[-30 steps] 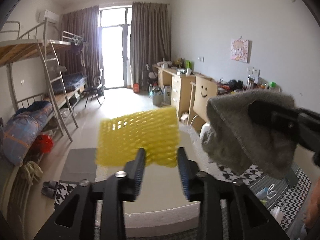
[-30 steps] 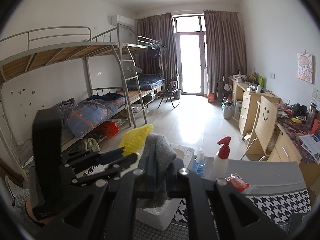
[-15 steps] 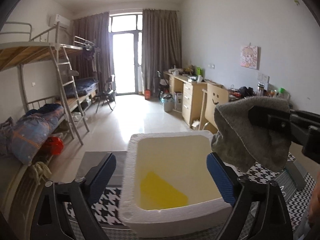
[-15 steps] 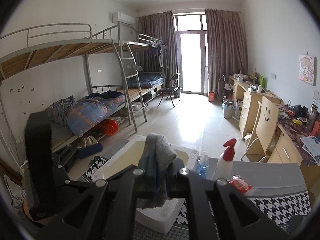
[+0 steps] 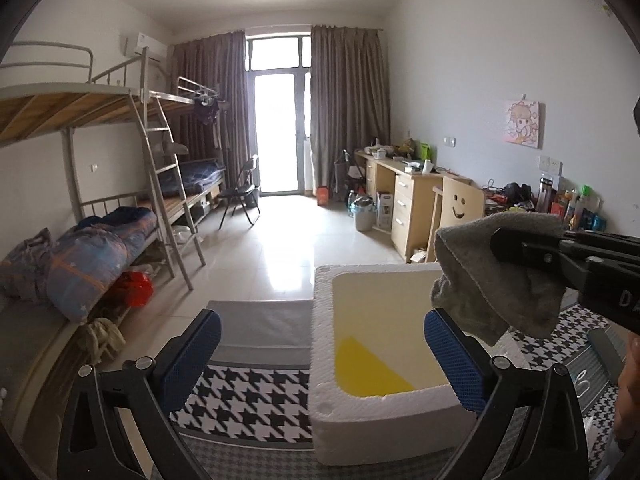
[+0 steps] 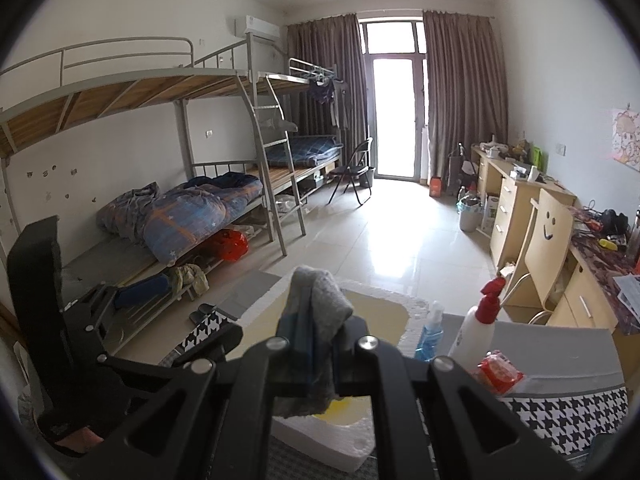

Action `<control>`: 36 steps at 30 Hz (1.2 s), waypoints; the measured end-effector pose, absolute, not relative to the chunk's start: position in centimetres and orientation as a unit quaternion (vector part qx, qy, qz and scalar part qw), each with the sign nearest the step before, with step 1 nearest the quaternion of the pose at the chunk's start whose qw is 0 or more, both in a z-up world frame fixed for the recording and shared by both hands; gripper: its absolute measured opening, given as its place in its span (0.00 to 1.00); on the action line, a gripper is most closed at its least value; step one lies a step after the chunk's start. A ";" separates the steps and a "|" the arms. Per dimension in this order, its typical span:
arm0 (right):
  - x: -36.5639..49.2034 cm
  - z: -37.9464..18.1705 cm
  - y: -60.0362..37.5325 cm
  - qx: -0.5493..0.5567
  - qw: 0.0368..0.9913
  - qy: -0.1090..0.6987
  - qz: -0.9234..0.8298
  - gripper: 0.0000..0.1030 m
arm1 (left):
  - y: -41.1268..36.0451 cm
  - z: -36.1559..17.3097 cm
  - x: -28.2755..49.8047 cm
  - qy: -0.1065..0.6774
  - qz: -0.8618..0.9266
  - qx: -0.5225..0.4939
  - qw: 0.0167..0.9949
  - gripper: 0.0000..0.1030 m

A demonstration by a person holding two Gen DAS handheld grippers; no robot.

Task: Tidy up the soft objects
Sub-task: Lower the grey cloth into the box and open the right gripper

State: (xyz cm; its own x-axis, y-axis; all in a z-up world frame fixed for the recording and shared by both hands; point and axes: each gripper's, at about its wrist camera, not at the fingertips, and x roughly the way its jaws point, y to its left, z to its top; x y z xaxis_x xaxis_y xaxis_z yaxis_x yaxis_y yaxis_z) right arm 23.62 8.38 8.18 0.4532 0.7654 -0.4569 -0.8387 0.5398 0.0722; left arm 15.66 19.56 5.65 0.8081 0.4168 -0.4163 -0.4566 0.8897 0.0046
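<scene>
The yellow piece (image 5: 370,368) lies in the white foam box (image 5: 322,344), half hidden behind its near wall. The right gripper (image 6: 320,356) pinches the grey cloth (image 6: 316,300) above this box. The left gripper (image 5: 320,354) has its fingers spread wide, with the box between them. Beyond the right fingers stand two spray bottles (image 6: 478,330) on the bench (image 6: 560,352).

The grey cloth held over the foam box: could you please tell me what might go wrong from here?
1. The grey cloth hangs near the foam box's right wall; released there, it may drape over the rim rather than land beside the yellow piece.
2. The open left gripper straddles the box's left wall and could nudge the light box.
</scene>
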 end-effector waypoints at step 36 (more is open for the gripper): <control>24.9 6.1 10.5 -0.103 0.842 0.273 0.453 0.70 | 20.7 5.2 12.6 0.200 0.240 -0.067 0.947 0.99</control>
